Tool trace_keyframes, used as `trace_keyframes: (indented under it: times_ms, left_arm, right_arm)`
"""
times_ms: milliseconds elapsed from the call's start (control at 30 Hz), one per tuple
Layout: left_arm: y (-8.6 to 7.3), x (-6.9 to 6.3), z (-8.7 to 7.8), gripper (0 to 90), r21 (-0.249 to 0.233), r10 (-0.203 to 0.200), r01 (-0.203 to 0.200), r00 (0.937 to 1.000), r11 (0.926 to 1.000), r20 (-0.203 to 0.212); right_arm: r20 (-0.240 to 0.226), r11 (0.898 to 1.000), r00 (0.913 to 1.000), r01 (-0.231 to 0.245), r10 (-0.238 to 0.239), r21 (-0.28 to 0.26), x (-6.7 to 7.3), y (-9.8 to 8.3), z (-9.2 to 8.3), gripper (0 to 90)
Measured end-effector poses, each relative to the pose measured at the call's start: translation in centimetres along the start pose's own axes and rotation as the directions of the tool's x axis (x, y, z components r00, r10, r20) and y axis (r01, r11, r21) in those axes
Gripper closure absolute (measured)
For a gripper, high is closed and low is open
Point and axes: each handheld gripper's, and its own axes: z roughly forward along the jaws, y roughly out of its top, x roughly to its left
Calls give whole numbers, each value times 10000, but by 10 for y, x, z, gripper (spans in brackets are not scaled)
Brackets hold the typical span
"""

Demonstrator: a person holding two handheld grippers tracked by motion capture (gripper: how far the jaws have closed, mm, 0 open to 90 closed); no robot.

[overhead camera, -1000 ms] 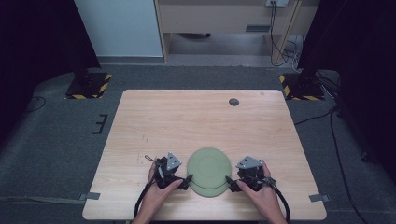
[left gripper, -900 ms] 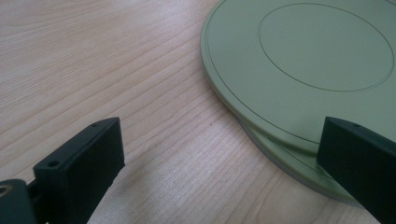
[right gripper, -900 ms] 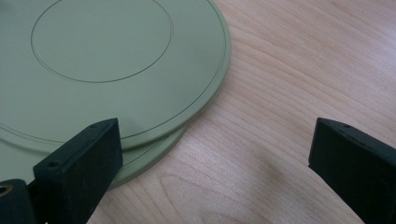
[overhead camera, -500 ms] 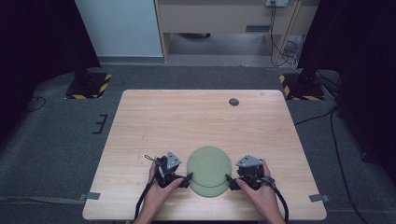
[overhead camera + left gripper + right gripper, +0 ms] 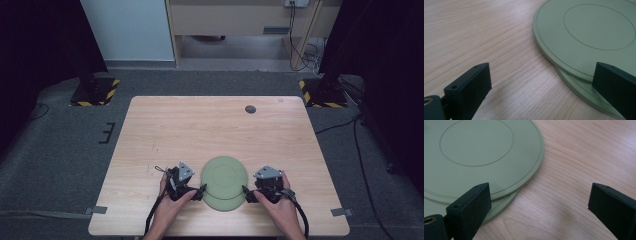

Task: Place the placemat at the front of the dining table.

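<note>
High view: I have two green plates stacked low in the frame, just right of centre, near the table's [image 5: 165, 125] front edge. The upper plate [image 5: 225, 176] sits shifted toward the top of the frame, so a crescent of the lower plate [image 5: 222, 204] shows beneath it.

My left gripper [image 5: 199, 190] lies on the wood just left of the stack, its tip at the plates' rim. My right gripper [image 5: 246, 192] mirrors it just right of the stack. A hand [image 5: 167, 210] holds the left one, another hand [image 5: 282, 210] the right; both come in from the bottom edge.

Left gripper view: jaws spread wide, nothing between them but bare wood. The right-hand jaw stands over the rim of the plates at lower right of the frame; I cannot tell whether it touches. The upper plate [image 5: 586, 32] fills the upper right, the lower plate [image 5: 584, 93] peeks out under it.

Right gripper view: jaws likewise wide apart, gripping nothing. The left-hand jaw stands in front of the stack's edge at lower left; contact unclear. Upper plate [image 5: 479, 152] occupies the upper left, lower plate [image 5: 504, 203] edges out below.

A small dark round spot [image 5: 250, 109] sits on the table, upper right of the tabletop, well apart from the plates.
</note>
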Motion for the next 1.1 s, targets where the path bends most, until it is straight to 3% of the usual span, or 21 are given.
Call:
trace_keyframes:
  times_ms: [267, 1100]
  left_arm:
    - [0, -2, 0, 10, 9, 55, -55, 10000, 10000, -1]
    - [2, 0, 3, 0, 2, -134, 134, 9998, 9999, -122]
  right_arm:
    - [-233, 9996, 9994, 245, -242, 124, 2, -2, 1, 50]
    - [133, 9999, 9999, 78, -80, 123, 3, 1, 7, 13]
